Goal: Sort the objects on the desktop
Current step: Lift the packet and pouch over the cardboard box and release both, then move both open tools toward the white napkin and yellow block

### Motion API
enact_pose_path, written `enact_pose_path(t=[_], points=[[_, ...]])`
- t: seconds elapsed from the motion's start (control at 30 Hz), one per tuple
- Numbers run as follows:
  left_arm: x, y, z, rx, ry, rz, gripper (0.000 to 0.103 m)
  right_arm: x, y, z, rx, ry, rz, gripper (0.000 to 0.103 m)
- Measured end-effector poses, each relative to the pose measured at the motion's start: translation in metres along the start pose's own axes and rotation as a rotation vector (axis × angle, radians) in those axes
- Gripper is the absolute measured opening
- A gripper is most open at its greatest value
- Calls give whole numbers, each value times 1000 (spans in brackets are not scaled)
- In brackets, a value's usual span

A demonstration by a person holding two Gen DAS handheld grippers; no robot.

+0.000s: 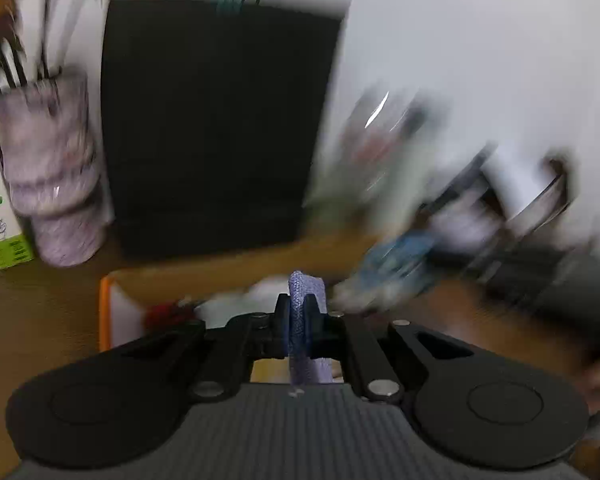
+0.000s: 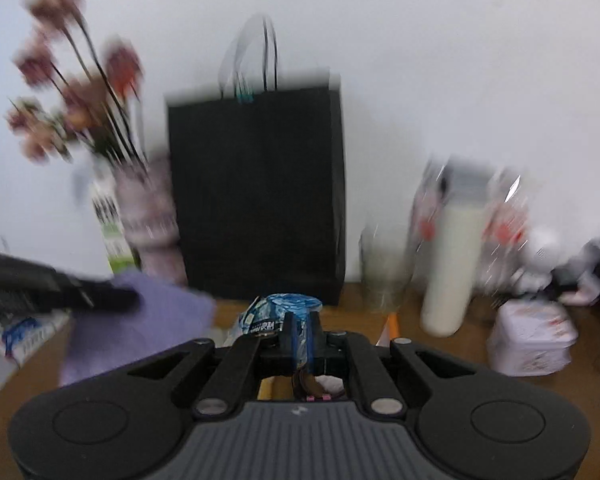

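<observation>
In the left wrist view my left gripper (image 1: 298,314) is shut on a lavender woven cloth (image 1: 305,288), which sticks up between the pads and hangs below them. My right gripper (image 2: 300,326) is shut on a crumpled blue plastic wrapper (image 2: 288,306). The right wrist view also shows the left gripper (image 2: 114,300) coming in from the left with the lavender cloth (image 2: 148,332) draped under it. From the left wrist, the blue wrapper (image 1: 400,260) is a blur to the right. Both views are motion-blurred.
A black paper bag (image 2: 260,192) stands against the wall. Left of it are a vase of dried flowers (image 2: 148,220) and a milk carton (image 1: 0,216). An orange-edged tray (image 1: 105,312) lies below. At right stand a glass (image 2: 384,268), a white bottle (image 2: 452,264) and a tin (image 2: 532,340).
</observation>
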State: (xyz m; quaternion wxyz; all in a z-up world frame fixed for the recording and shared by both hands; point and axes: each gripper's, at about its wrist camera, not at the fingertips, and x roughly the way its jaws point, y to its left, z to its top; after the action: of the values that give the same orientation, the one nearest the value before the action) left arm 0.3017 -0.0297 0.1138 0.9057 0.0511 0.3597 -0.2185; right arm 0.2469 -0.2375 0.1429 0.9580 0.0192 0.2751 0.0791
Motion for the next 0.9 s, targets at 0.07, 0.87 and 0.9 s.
enact_pose_path(t=[0.07, 0.87, 0.9], points=[[39, 6, -14, 29, 72, 93, 7, 51, -3, 1, 1, 103, -13, 3], [-109, -70, -141, -202, -130, 141, 98, -59, 7, -83, -7, 137, -17, 79], [-113, -73, -152, -212, -121, 140, 98, -72, 11, -96, -8, 136, -10, 79]])
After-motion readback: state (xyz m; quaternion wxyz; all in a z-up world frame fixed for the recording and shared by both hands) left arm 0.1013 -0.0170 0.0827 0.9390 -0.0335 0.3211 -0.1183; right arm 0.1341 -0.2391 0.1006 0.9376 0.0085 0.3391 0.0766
